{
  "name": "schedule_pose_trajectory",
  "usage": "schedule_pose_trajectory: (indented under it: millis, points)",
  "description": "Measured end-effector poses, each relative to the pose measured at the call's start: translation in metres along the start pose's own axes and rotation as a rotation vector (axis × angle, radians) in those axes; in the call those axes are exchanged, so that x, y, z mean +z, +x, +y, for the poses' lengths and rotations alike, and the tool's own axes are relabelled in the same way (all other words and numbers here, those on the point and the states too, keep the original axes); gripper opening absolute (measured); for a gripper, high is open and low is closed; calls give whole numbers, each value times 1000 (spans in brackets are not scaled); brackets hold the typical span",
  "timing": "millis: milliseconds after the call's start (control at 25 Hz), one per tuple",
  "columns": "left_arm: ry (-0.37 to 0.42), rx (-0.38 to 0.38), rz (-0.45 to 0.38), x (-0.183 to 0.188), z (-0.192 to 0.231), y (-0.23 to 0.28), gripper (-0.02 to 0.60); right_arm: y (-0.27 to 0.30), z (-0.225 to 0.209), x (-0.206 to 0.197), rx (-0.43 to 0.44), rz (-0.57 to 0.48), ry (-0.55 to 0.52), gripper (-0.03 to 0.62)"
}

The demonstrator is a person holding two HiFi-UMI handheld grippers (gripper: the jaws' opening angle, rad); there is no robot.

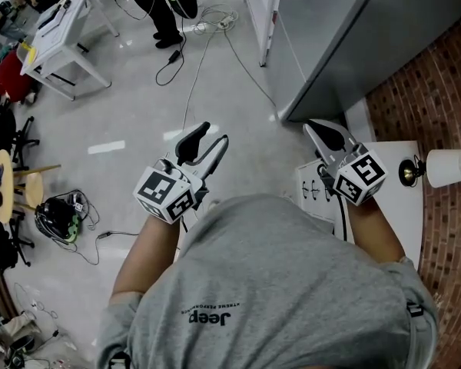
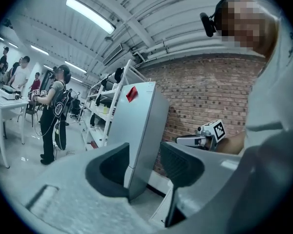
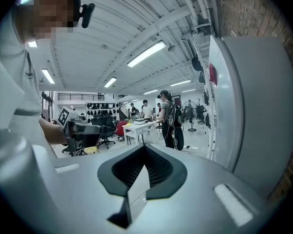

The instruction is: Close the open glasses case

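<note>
No glasses case shows in any view. In the head view my left gripper (image 1: pixel 213 135) is held out over the floor, jaws apart with nothing between them. The left gripper view shows the same: its two dark pads (image 2: pixel 112 167) stand apart with only the room behind. My right gripper (image 1: pixel 313 127) is held out above the near edge of a small white table (image 1: pixel 396 206). In the right gripper view its ribbed pads (image 3: pixel 151 167) meet at the tip with nothing in them. Each gripper shows in the other's view: the right gripper (image 2: pixel 205 135) and the left gripper (image 3: pixel 78 128).
A tall grey cabinet (image 1: pixel 346 44) stands ahead on the right against a brick wall (image 1: pixel 446 91). A small lamp with a white shade (image 1: pixel 446 167) sits on the white table. Cables (image 1: pixel 207 29) trail over the floor. A white desk (image 1: pixel 61 37) and people stand far off.
</note>
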State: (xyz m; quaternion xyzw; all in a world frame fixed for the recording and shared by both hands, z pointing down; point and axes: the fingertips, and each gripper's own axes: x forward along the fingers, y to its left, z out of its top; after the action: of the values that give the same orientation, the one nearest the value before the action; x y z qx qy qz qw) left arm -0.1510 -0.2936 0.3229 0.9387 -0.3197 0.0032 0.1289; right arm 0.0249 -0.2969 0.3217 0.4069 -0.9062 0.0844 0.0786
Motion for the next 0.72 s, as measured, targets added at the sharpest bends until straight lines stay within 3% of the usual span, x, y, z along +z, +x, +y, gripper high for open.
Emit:
schedule_pose_trajectory:
  millis: [280,720]
  points:
    - [41,-119,45,-5,-15,29,213,-19,-21,-1,-76,-14,22,9]
    - [125,-437,136,-38,-105,136,249,-134,-93,-23,-362,-28,91,9]
